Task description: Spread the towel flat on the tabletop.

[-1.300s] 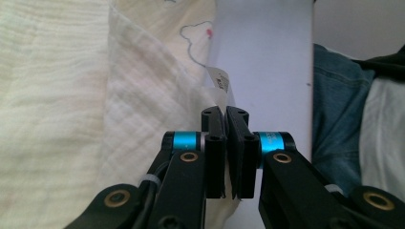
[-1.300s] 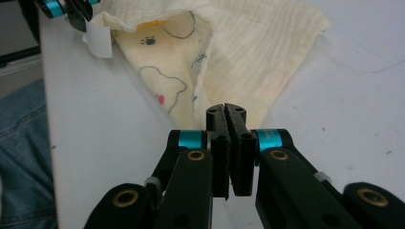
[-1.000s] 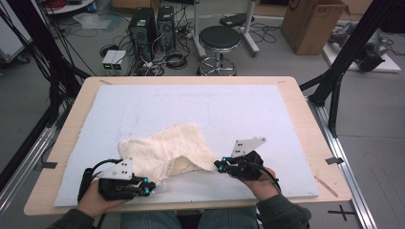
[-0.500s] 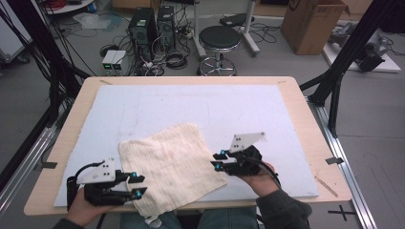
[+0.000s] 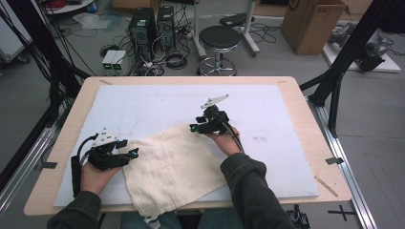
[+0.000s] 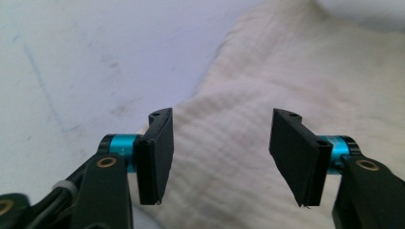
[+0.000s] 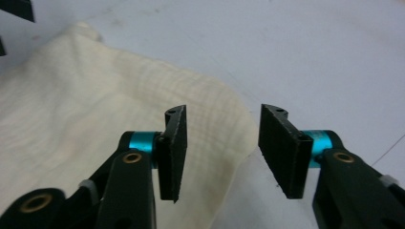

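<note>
Lying flat on the white mat (image 5: 267,119), a cream cloth (image 5: 172,171)

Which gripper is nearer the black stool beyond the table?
Right. The right gripper sits at the cloth's far corner, mid-table, closer to the stool. The left gripper is at the cloth's left edge, nearer the person.

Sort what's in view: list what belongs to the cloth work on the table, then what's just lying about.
Belongs to the job:
- cream cloth, spread flat on the white mat
- left gripper, jaws just opened, at the cloth's left corner
- right gripper, jaws just opened, at its far corner

Just lying about:
- black stool
- cardboard box
- computer towers
- floor cables
</note>
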